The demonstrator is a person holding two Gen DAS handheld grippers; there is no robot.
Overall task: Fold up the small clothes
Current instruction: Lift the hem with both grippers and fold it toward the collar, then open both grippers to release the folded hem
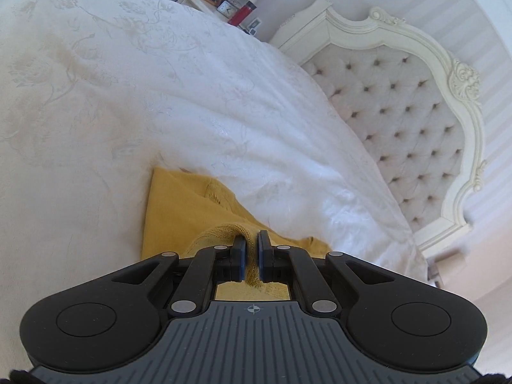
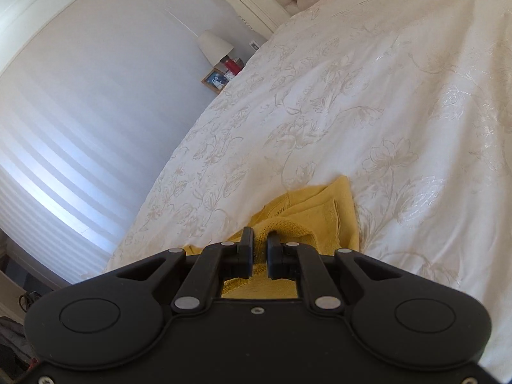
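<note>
A mustard-yellow knitted garment (image 1: 182, 211) lies partly folded on the white floral bedspread (image 1: 112, 96). My left gripper (image 1: 252, 240) is shut on a ribbed knit edge of it, which hangs down between the fingers. In the right wrist view the same yellow garment (image 2: 323, 211) lies on the bedspread (image 2: 368, 112) just ahead. My right gripper (image 2: 260, 240) is shut on another bunched knit edge. Most of the garment's near part is hidden under both grippers.
A tufted headboard with a carved cream frame (image 1: 400, 118) stands at the right of the bed. A bedside table holds a lamp (image 2: 212, 46), a photo frame (image 2: 215, 80), a clock (image 1: 226, 9) and a red object (image 1: 241, 16). A striped wall (image 2: 80, 112) is on the left.
</note>
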